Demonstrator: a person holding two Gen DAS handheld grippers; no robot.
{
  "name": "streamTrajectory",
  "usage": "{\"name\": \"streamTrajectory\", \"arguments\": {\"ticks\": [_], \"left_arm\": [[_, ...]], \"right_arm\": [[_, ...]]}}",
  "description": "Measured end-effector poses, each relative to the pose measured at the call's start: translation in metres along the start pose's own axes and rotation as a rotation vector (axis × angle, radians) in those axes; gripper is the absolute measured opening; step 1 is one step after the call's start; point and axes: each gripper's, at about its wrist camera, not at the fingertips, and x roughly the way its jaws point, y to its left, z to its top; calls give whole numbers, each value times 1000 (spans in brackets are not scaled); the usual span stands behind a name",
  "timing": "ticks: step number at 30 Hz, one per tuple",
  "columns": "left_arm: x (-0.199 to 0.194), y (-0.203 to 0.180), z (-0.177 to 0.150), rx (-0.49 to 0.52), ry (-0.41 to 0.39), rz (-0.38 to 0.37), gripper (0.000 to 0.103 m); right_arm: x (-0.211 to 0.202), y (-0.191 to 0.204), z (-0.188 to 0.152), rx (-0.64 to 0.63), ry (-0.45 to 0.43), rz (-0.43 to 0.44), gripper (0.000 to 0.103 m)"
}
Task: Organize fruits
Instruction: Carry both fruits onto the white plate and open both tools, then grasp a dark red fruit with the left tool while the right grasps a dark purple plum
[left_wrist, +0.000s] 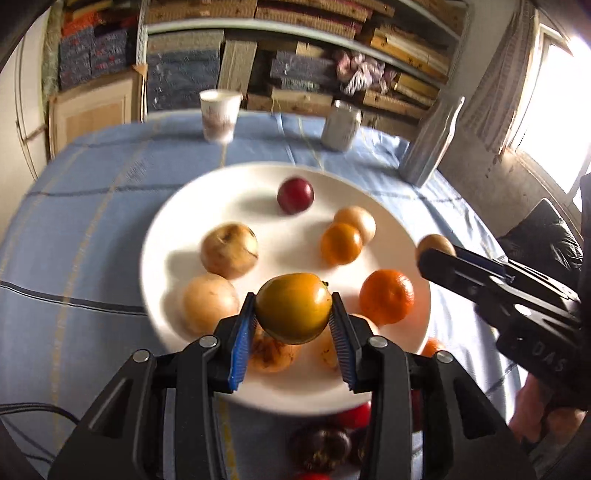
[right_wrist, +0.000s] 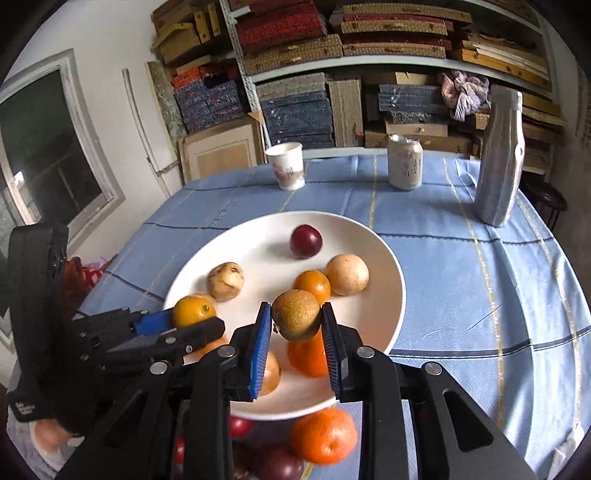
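Observation:
A white plate (left_wrist: 258, 391) (right_wrist: 391, 314) on the blue tablecloth holds several fruits: a dark red plum (left_wrist: 295, 195) (right_wrist: 305, 241), pale brown round fruits (left_wrist: 229, 249) (right_wrist: 347, 274) and oranges (left_wrist: 386, 296) (right_wrist: 312, 286). My left gripper (left_wrist: 293, 314) is shut on a yellow-green fruit (left_wrist: 293, 306) above the plate's near side; it also shows in the right wrist view (right_wrist: 194, 310). My right gripper (right_wrist: 295, 321) is shut on a brown speckled fruit (right_wrist: 296, 319) over the plate; in the left wrist view that fruit (left_wrist: 436, 245) is at the plate's right rim.
A paper cup (right_wrist: 286, 165), a drink can (right_wrist: 405, 164) and a grey bottle (right_wrist: 500, 158) stand at the table's far side. Loose fruits lie in front of the plate: an orange (right_wrist: 323, 435), red ones (left_wrist: 354, 415) and dark purple ones (left_wrist: 321, 448). Shelves of boxes stand behind.

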Motion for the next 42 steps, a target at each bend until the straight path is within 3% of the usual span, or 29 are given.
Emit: {"name": "streamTrajectory", "arguments": {"ticks": [2,4,5,6,8,12,13,15,17,22,26,30,33,37,42], "left_arm": [[6,1,2,2,0,-10,39],[7,1,4,0,-4,-21,51],[6,2,4,-4,-10,-35,65],[5,3,3,-8,-18,-41,71],[2,1,3,-1,-22,-38,71],[-15,8,-2,-14,-52,-30,72],[-20,10,-4,-15,-59,-20,74],[-34,17,-10,-26,-91,14,86],[-48,25,-17,-45,-113,30,90],[-70,46,-50,-111,-107,45,93],[-79,45,-84,-79,-83,107,94],[-90,37,-117,-33,-61,99,94],[-101,30,-138,4,-71,93,96],[-113,23,-145,34,-112,54,97],[-102,2,-145,126,-69,58,97]], "right_arm": [[11,-4,-2,2,14,-13,28],[17,-5,-4,-17,13,-39,28],[18,-6,-5,-23,5,-46,29],[17,-6,-5,-26,-9,-46,37],[15,-8,-6,-20,-28,-41,48],[-3,-11,-6,4,-70,-15,52],[-12,-14,-7,21,-89,-3,55],[-28,-20,-9,51,-125,13,76],[-46,-27,-14,89,-174,23,83],[-55,-39,-37,126,-147,36,84],[-54,-48,-59,170,-80,42,85],[-68,-51,-72,202,-105,48,96],[-76,-55,-82,217,-117,46,97],[-80,-63,-88,252,-119,60,97],[-78,-65,-88,257,-106,57,97]]}}
